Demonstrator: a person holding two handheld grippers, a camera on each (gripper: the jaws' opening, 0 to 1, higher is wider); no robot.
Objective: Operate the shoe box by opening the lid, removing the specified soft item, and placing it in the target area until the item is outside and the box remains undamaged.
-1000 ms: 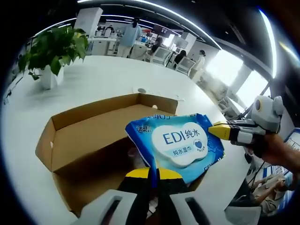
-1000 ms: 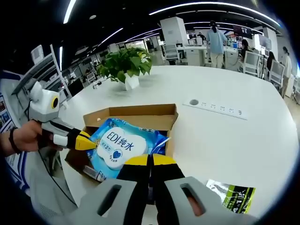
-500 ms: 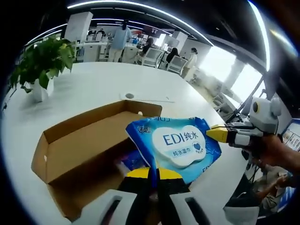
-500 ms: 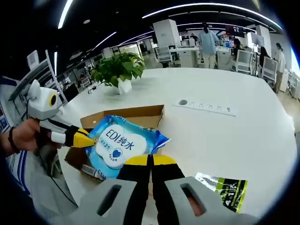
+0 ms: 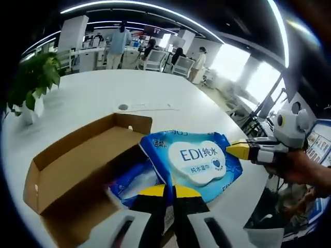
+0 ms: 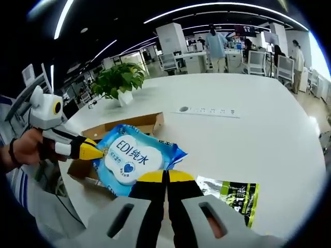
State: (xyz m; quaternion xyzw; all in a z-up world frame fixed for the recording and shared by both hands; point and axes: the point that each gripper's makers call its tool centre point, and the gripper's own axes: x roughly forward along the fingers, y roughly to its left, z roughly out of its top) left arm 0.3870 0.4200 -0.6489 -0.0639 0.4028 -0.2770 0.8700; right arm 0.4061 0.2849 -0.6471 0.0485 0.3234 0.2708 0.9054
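Above white table [image 6: 269, 139] — both grippers [image 5: 166, 192] [image 6: 165, 178], seemingly clamped, pinch blue wipes pack [image 5: 194, 160].

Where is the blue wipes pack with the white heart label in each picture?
Left gripper view: the blue wipes pack sits low and right of centre, pinched by the left gripper and the right gripper.
Right gripper view: the pack sits low and left of centre, above the right gripper, with the left gripper at its left edge.
Shared landmark: the open cardboard box behind the pack.
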